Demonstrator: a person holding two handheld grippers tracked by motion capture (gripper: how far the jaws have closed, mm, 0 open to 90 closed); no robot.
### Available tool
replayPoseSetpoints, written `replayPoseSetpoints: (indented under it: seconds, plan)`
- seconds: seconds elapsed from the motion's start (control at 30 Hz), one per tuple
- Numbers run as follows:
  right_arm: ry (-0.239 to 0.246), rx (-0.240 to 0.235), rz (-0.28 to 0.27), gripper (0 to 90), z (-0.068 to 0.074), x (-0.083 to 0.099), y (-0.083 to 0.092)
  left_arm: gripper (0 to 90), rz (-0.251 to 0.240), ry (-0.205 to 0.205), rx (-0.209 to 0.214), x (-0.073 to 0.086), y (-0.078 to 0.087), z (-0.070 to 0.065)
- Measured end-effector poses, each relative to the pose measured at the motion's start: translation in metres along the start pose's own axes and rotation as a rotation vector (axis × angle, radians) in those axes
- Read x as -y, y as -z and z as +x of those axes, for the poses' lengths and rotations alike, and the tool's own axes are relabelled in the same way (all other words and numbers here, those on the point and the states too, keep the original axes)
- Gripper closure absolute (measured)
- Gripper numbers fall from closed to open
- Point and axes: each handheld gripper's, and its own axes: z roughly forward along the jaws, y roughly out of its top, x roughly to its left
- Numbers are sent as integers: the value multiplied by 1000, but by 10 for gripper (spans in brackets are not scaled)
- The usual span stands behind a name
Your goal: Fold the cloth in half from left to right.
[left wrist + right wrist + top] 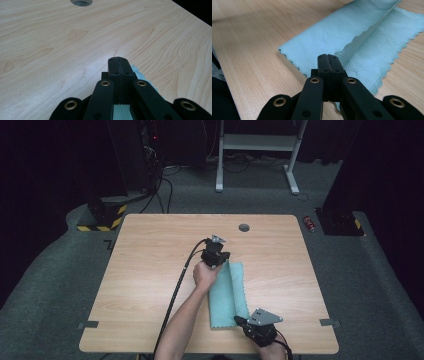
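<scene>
Teal cloth [229, 295] folded lengthwise, left tongs [223, 261] at far end, right tongs [240, 321] at near end

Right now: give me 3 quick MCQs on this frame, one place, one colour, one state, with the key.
1. Where does the cloth lie on the table?
A. far left corner
B. near the middle, reaching toward the near edge
C. hanging off the right edge

2. What colour is the cloth?
A. light blue-green
B. red
C. yellow

3. How do the jaws of the right gripper stand?
A. wide open
B. closed together
C. clamped on a bottle

Key:
1 B, the high view shows it running from the left gripper at mid-table down to the right gripper by the near edge.
2 A, it reads pale teal in the right gripper view.
3 B, the two black jaws meet with no gap over the cloth's folded edge.
</scene>
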Motion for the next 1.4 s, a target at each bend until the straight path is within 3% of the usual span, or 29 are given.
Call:
replayPoseSetpoints:
  seconds: [0.53,1.07,1.4]
  plan:
    - [-47,36,11,900,-10,13,11,900,28,-28,17,-3,-25,-15]
    - [-74,51,29,898,-19,20,13,900,66,-53,-20,-1,-40,-22]
    - [-80,54,46,893,-22,21,13,900,75,-59,-19,1,-48,-25]
